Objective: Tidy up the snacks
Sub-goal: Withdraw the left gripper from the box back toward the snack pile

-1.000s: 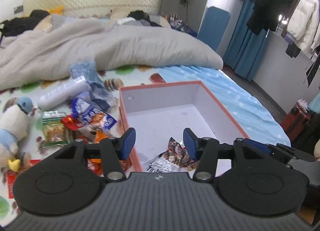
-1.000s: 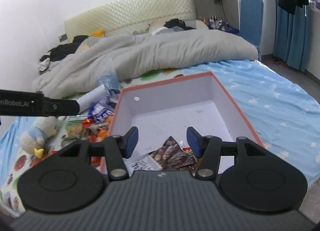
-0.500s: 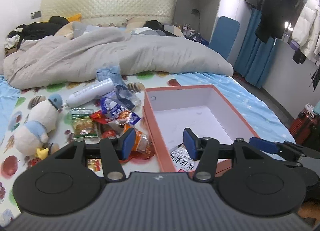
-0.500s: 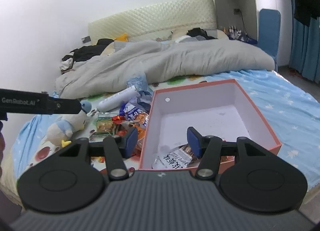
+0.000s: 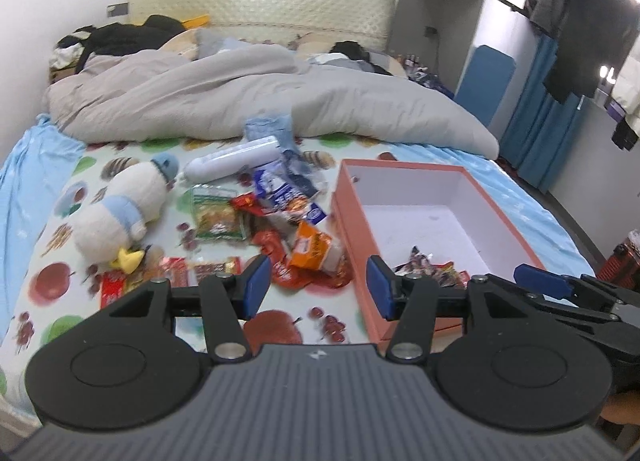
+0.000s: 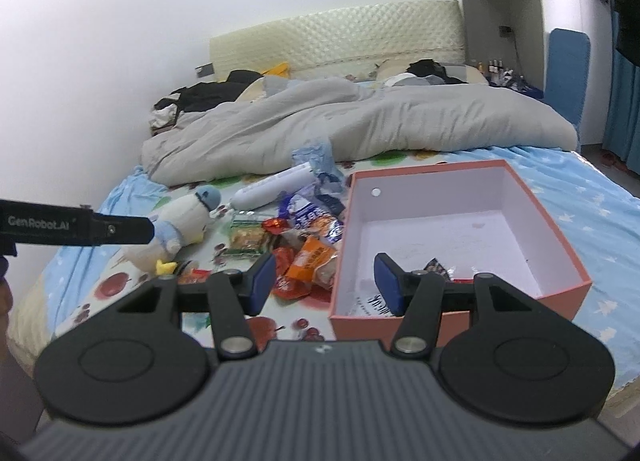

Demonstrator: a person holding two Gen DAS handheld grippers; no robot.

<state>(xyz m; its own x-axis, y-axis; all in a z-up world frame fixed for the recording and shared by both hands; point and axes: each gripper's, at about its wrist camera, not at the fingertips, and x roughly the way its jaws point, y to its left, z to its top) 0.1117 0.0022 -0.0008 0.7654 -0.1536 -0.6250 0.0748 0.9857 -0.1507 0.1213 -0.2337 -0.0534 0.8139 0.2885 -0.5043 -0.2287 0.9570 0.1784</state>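
Observation:
An orange box [image 5: 352, 229] [image 6: 560, 237] with a white inside lies open on the bed, with a dark snack packet [image 5: 430, 267] [image 6: 438, 266] in its near end. Left of it sits a pile of snack packets [image 5: 280, 217] [image 6: 308, 237], among them an orange bag [image 5: 310, 247] [image 6: 310, 259], a green packet [image 5: 214, 217] and a white tube [image 5: 236, 159] [image 6: 276, 187]. My left gripper [image 5: 318, 287] hangs open over the bed's near edge, between pile and box, holding nothing. My right gripper [image 6: 326, 281] is open and empty too, astride the box's left wall.
A plush duck [image 5: 124, 207] [image 6: 180, 225] lies left of the pile. A grey duvet [image 5: 260, 101] [image 6: 360, 125] fills the far half of the bed. The other gripper's arm [image 6: 76, 227] reaches in at the left. Coats [image 5: 592, 21] hang at the right.
Both grippers have pulled back from over the box toward the foot of the bed and shifted left; the snack pile and plush duck now show fully. Both grippers stayed open.

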